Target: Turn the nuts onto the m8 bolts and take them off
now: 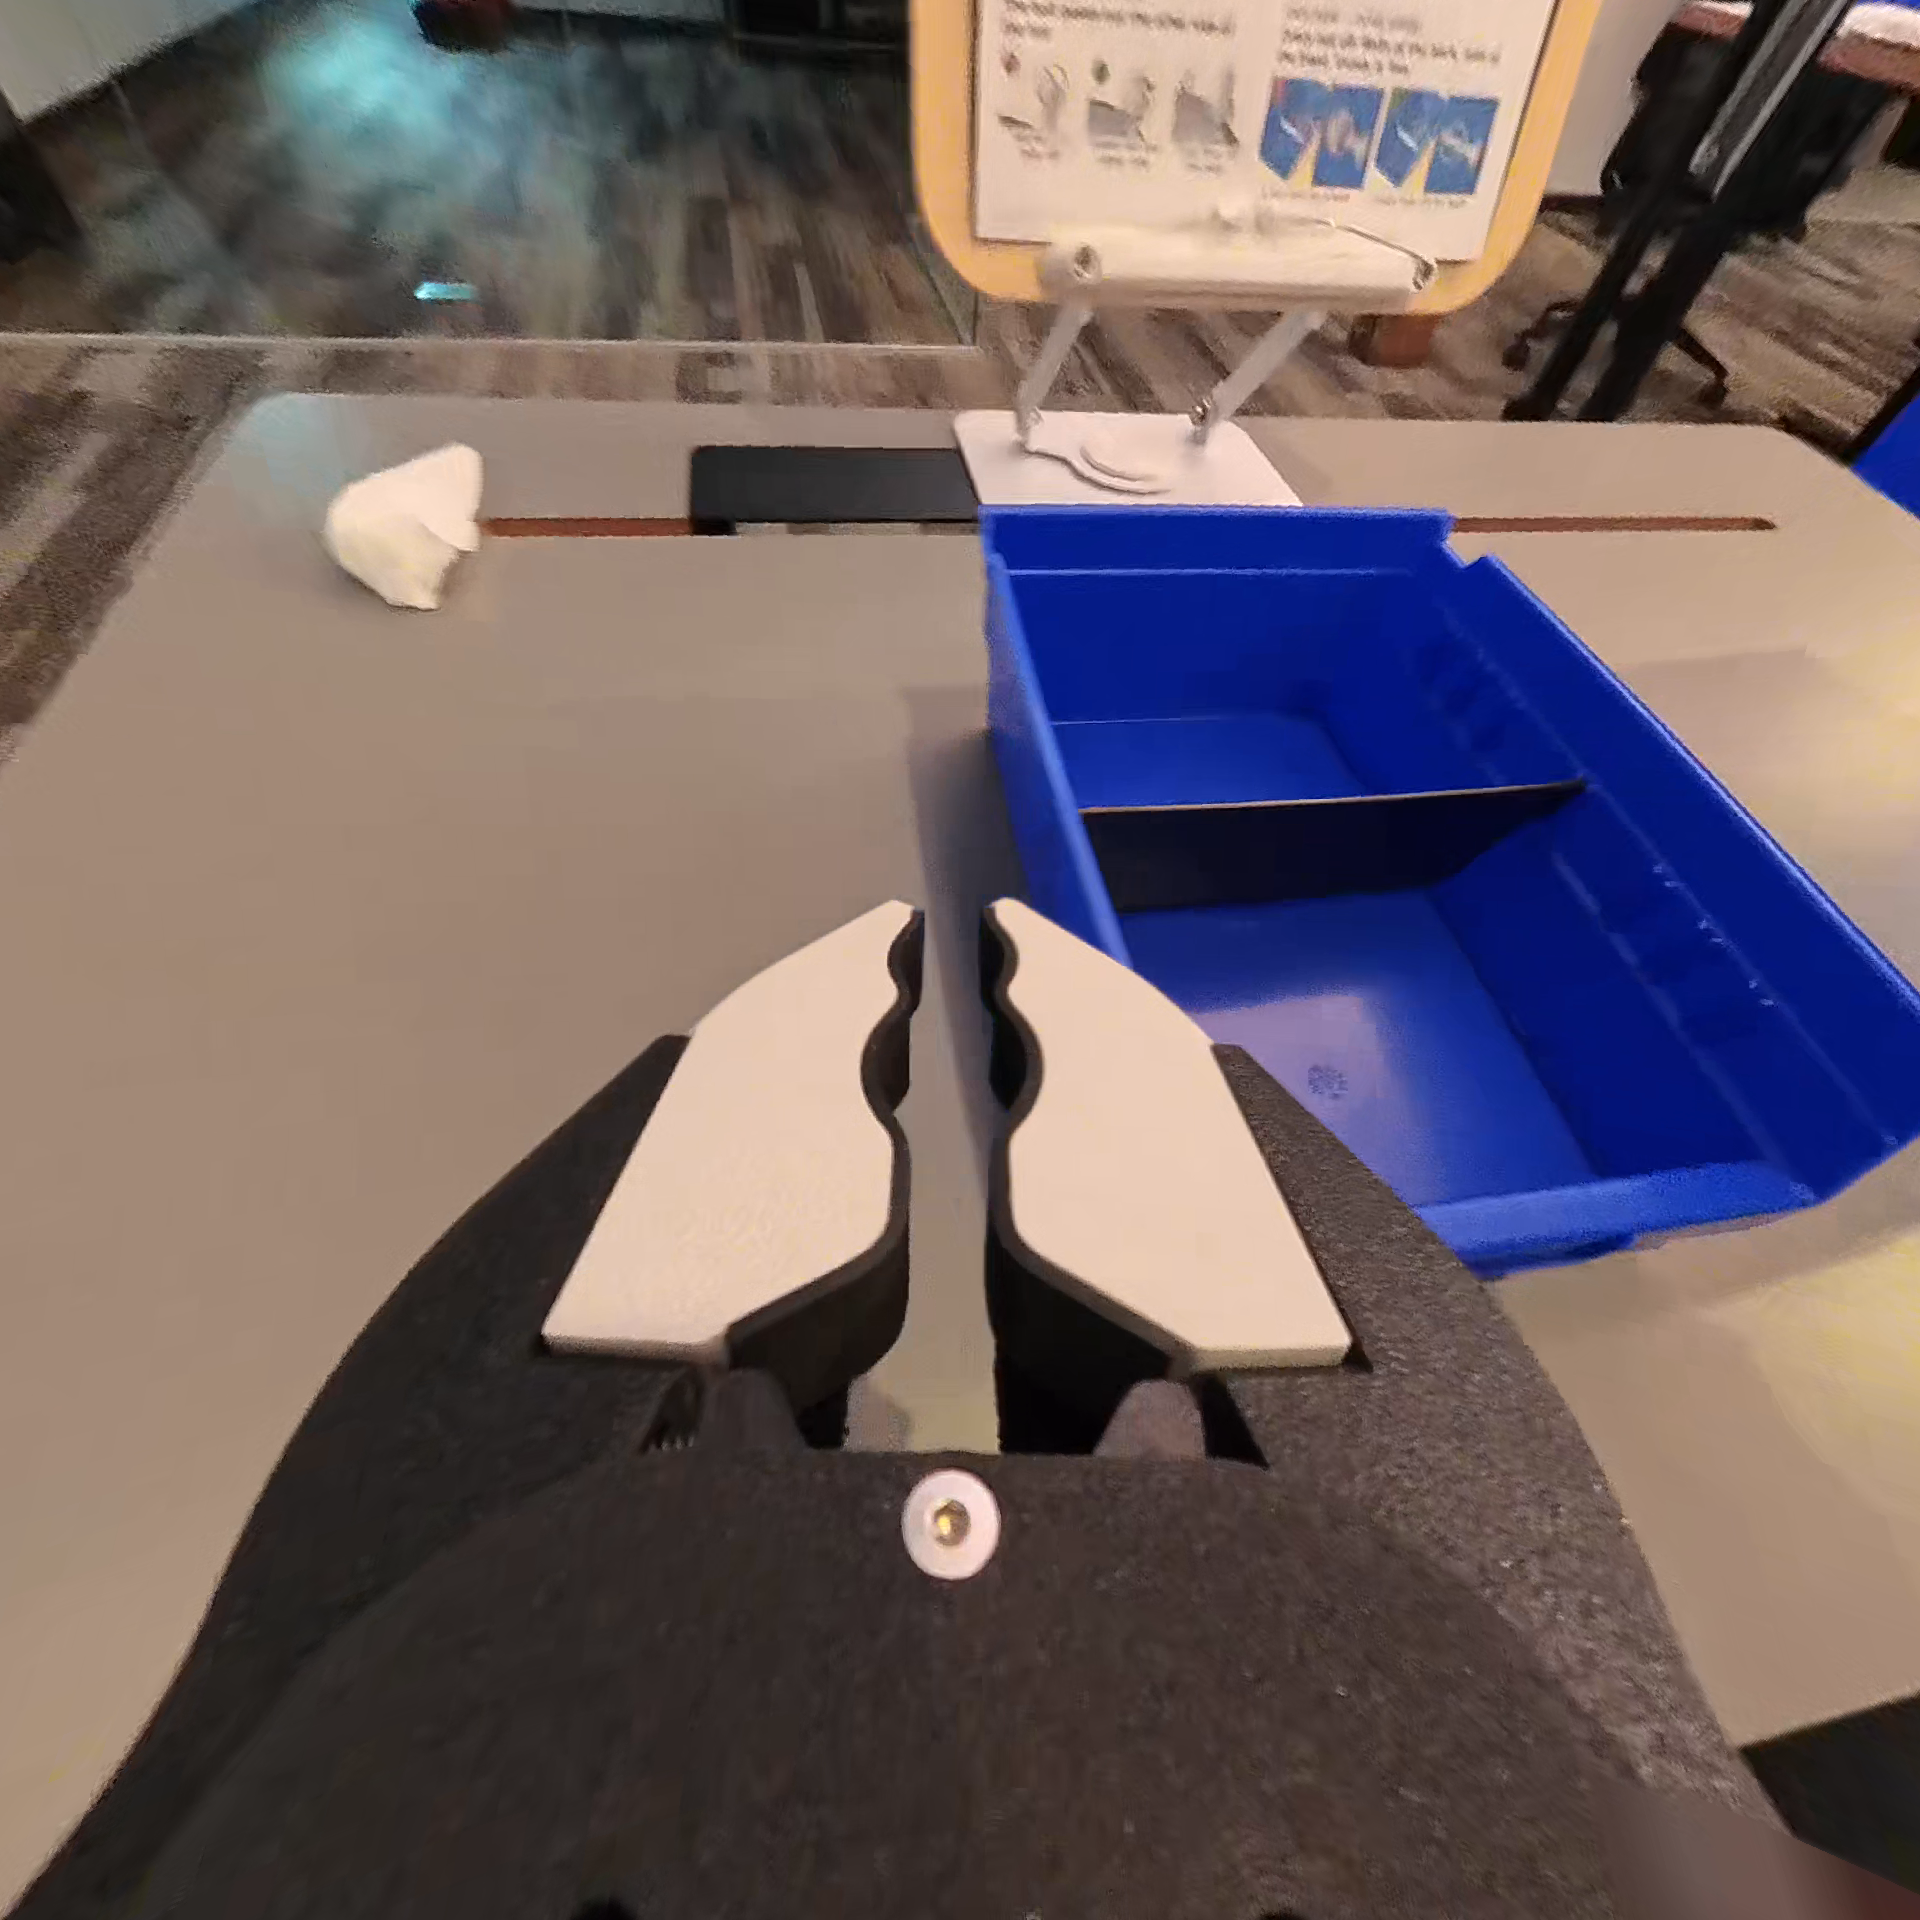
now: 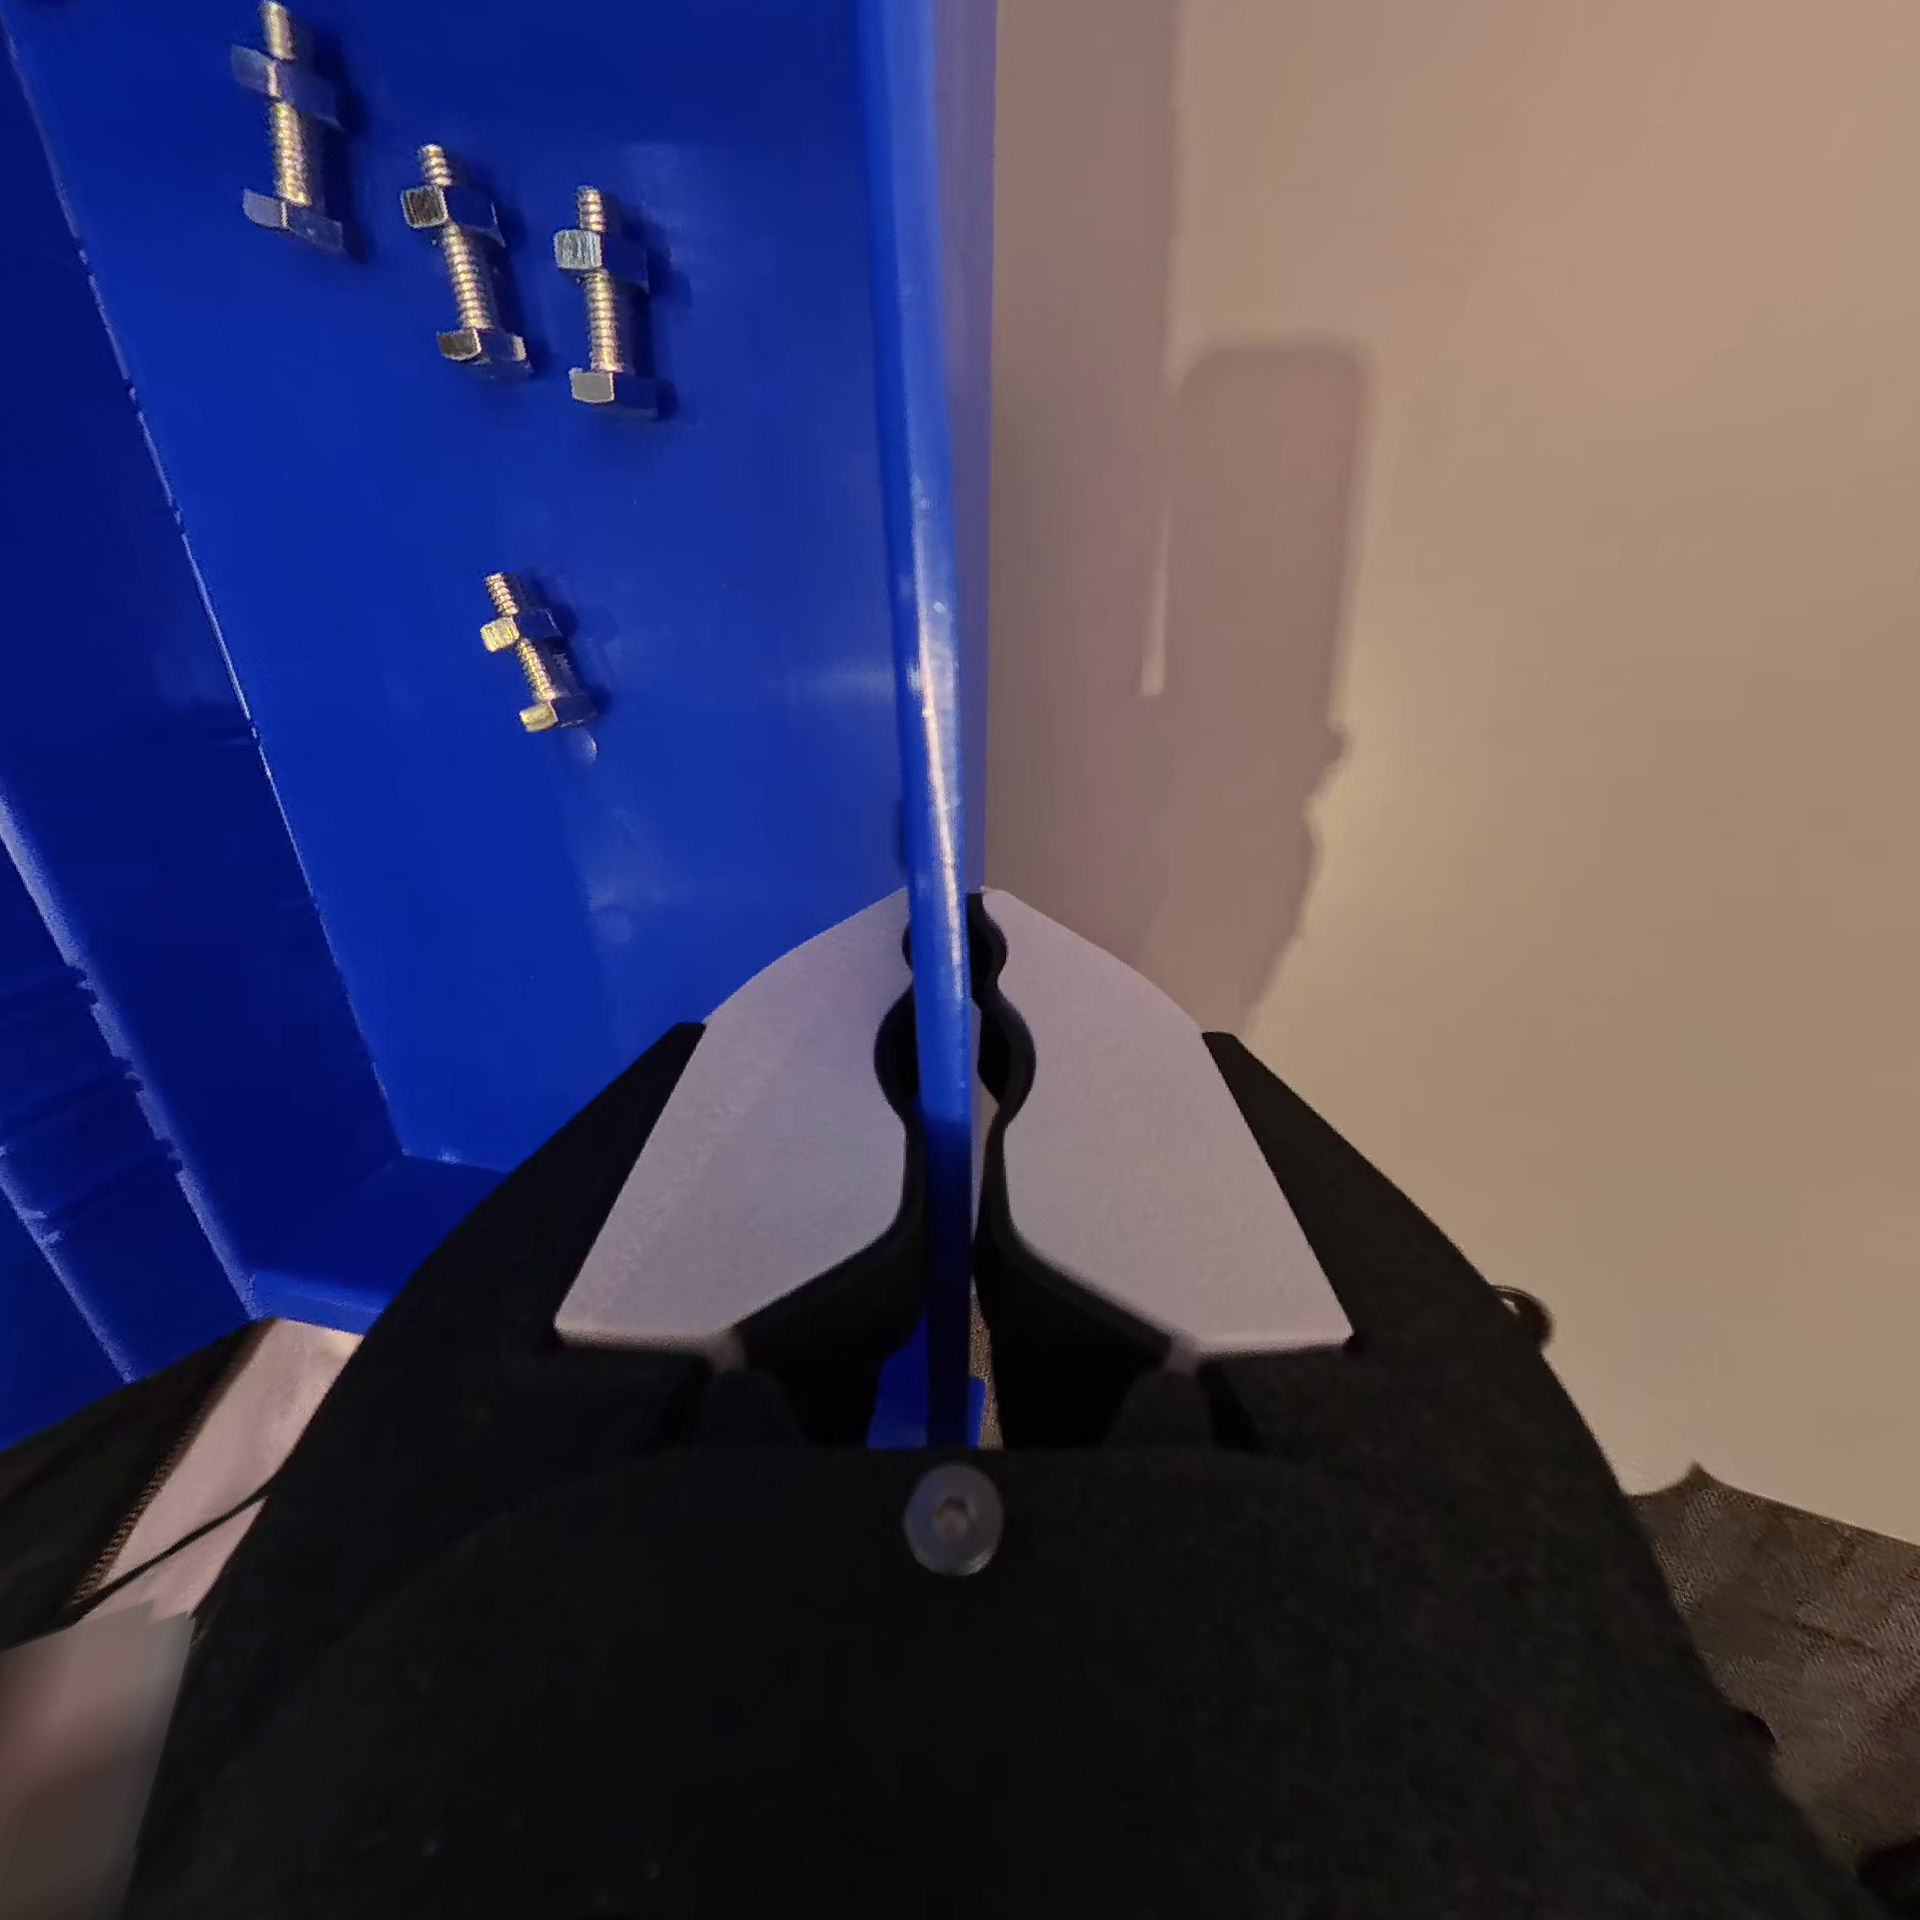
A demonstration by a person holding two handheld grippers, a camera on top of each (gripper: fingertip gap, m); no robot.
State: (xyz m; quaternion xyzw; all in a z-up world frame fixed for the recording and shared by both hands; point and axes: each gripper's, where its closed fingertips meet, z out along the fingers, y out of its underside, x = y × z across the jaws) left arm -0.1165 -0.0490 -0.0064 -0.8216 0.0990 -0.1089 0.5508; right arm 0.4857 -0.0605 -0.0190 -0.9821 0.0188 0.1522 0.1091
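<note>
Counter (image 1: 416,883): grey, flat; carries the bins.
Blue bin, left wrist view (image 1: 1714,935): open-top plastic, one dark divider across the middle; both compartments bare where visible.
Blue bin, right wrist view (image 2: 520,831): deep blue walls, ribbed on the far left side; whether it is the same bin as in the left view, cannot tell.
Bolts (image 2: 597,296): four silver threaded bolts lying on this bin's floor, left of the gripped wall, each with a square head.
Nuts (image 2: 514,629): one silver square nut threaded on each shaft, near the tip.
Right claw (image 2: 943,925): nearly closed, pads pressed on the bin's thin right wall.
Left claw (image 1: 951,925): slightly parted, holds nothing, over the counter just left of the bin.
</note>
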